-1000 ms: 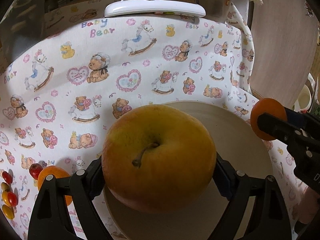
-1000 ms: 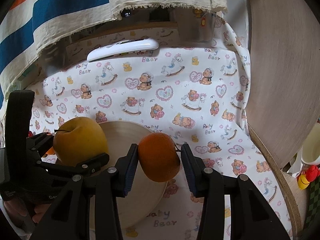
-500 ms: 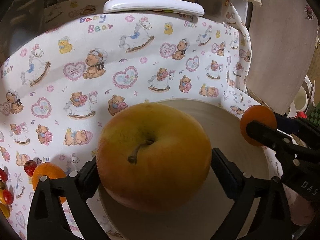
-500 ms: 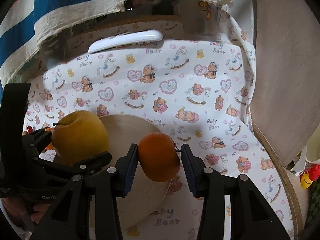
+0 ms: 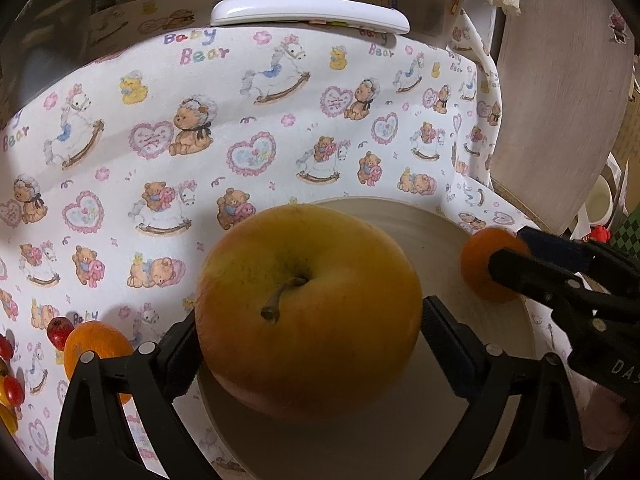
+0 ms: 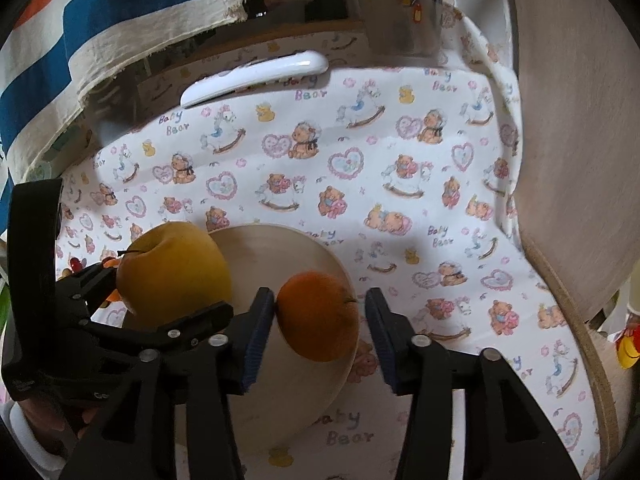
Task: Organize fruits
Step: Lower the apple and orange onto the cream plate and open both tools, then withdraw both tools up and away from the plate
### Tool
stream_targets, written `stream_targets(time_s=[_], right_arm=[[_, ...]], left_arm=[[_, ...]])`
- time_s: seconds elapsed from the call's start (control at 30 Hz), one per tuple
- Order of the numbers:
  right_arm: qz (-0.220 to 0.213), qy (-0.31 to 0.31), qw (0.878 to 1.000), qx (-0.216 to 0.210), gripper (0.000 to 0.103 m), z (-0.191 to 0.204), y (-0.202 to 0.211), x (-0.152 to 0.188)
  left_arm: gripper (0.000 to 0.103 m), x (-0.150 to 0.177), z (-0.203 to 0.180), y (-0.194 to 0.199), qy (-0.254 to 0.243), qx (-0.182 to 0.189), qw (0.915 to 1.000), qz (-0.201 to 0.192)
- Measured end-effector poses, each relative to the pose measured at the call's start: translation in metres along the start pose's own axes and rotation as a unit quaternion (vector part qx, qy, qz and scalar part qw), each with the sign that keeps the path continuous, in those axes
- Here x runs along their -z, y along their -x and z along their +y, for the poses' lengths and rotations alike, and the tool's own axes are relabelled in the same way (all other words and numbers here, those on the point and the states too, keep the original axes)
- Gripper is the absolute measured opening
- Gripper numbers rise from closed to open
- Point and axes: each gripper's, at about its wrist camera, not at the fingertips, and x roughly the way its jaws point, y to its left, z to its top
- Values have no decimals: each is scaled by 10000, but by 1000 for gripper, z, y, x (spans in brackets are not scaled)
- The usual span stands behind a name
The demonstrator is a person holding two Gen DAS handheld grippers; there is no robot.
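A big yellow-red apple (image 5: 308, 312) sits on a cream plate (image 5: 400, 440), with my left gripper (image 5: 312, 328) open around it. A gap shows between the apple and the right-hand pad. Seen from the right wrist, the apple (image 6: 172, 272) is at the plate's (image 6: 280, 248) left side. An orange (image 6: 320, 316) lies over the plate's right rim between the jaws of my right gripper (image 6: 320, 304). Those jaws are opening: the left pad still touches the peel and the right pad stands clear. In the left wrist view the orange (image 5: 480, 268) is blurred beside the right gripper (image 5: 560, 272).
A bear-print cloth (image 5: 280, 120) covers the table. A white remote (image 5: 308, 14) lies at its far edge. A second orange (image 5: 94, 344) and small red and yellow fruits (image 5: 12, 392) sit at the left. A round wooden board (image 6: 580, 120) leans at the right.
The left jaws have spread off the apple, which stays on the plate. The right jaws have widened, and a gap has appeared on the orange's right side.
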Motion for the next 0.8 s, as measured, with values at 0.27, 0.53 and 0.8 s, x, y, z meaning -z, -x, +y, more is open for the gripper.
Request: stream_targets(time_s=[0.27,0.53,0.8], right_arm=[[-448,-125,9989,63,54,-7,23,-6],[-923,-166,9955,-161,55,-4,53,-12],[-1513,201,9879,-265,60,20,83,-7]], left_arm=[[96,2,2,12,139,-57,9998,-121],[96,-6,0,82,-112,-514,9899,-1314],[96,8,13,160,-69,-962,9702,-2223]])
